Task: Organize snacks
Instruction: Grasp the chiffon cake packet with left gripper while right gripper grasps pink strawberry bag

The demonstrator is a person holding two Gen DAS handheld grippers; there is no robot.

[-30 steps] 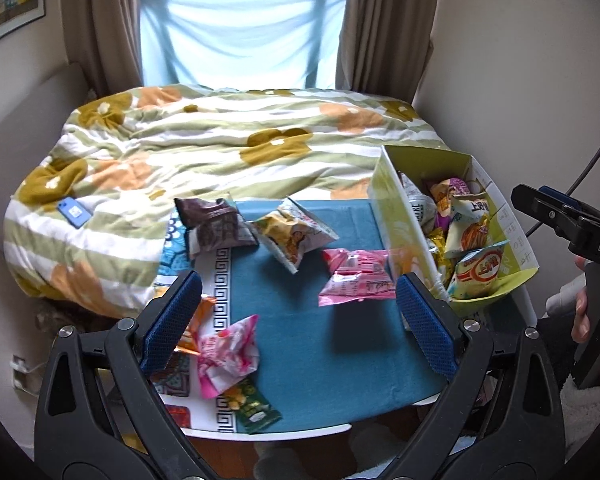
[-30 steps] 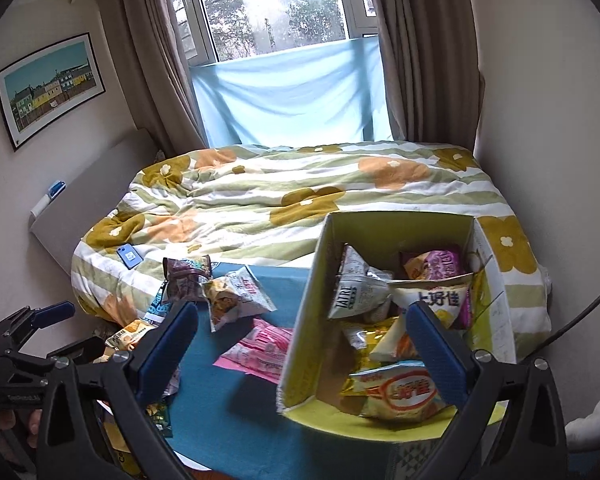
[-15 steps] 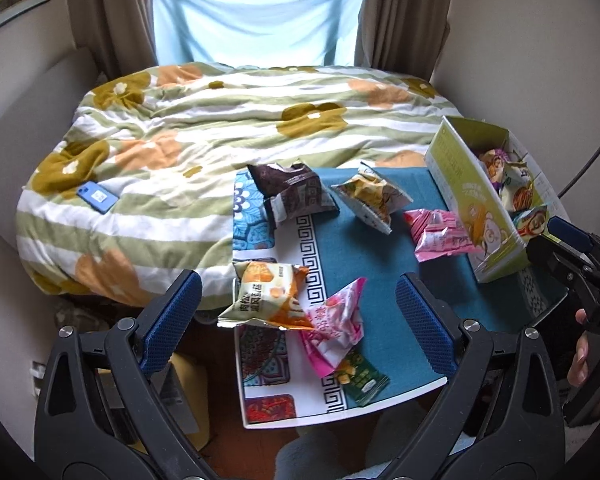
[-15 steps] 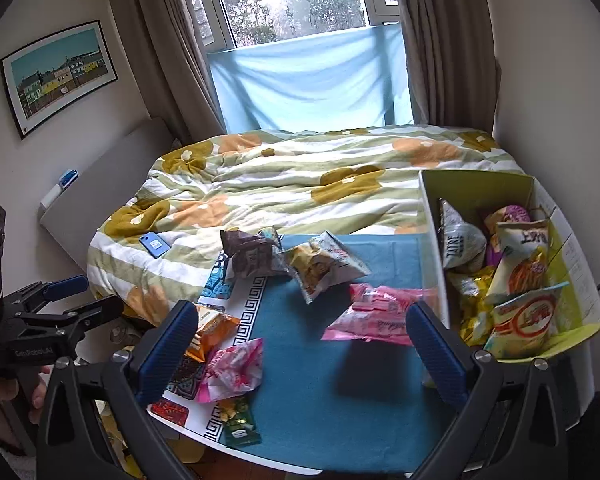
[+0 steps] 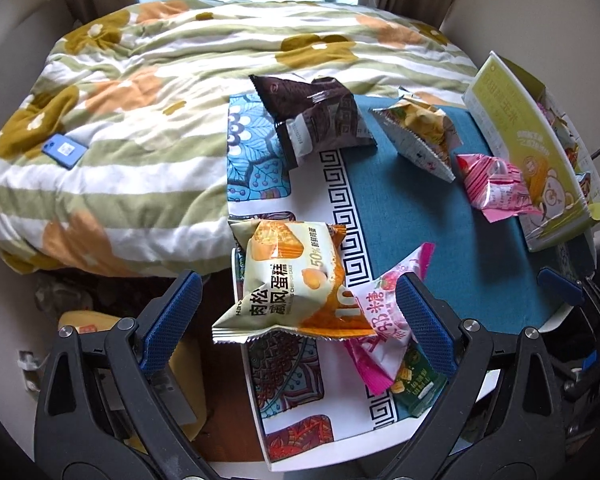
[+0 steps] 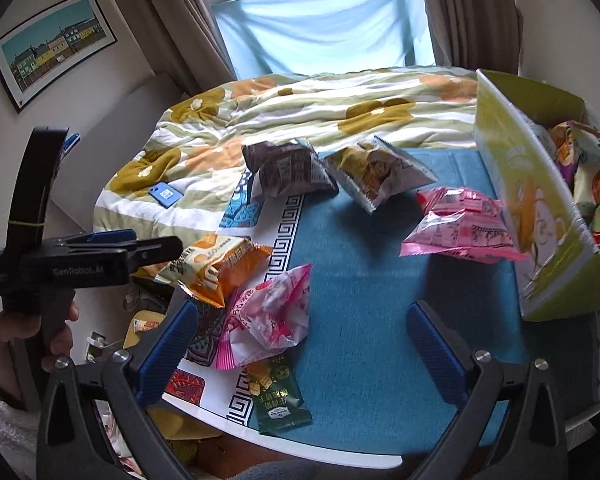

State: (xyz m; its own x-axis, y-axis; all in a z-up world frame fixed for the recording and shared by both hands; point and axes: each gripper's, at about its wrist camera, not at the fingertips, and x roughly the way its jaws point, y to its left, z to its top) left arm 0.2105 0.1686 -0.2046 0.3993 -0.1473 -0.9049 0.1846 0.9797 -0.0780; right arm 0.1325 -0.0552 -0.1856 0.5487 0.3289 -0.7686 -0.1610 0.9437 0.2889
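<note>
Left gripper (image 5: 296, 312) swung left, now lined up over cake pack (image 5: 288, 280) at worktop's near-left edge; jaws released, both grippers empty.

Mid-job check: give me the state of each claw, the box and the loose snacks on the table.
Left claw: open, empty, around the orange cake packet.
Right claw: open, empty.
Snack box: open-topped, holds packets.
Orange cake packet: sealed, overhanging the table edge.
Brown bag: lying on the table.
Green packet: lying flat.
</note>
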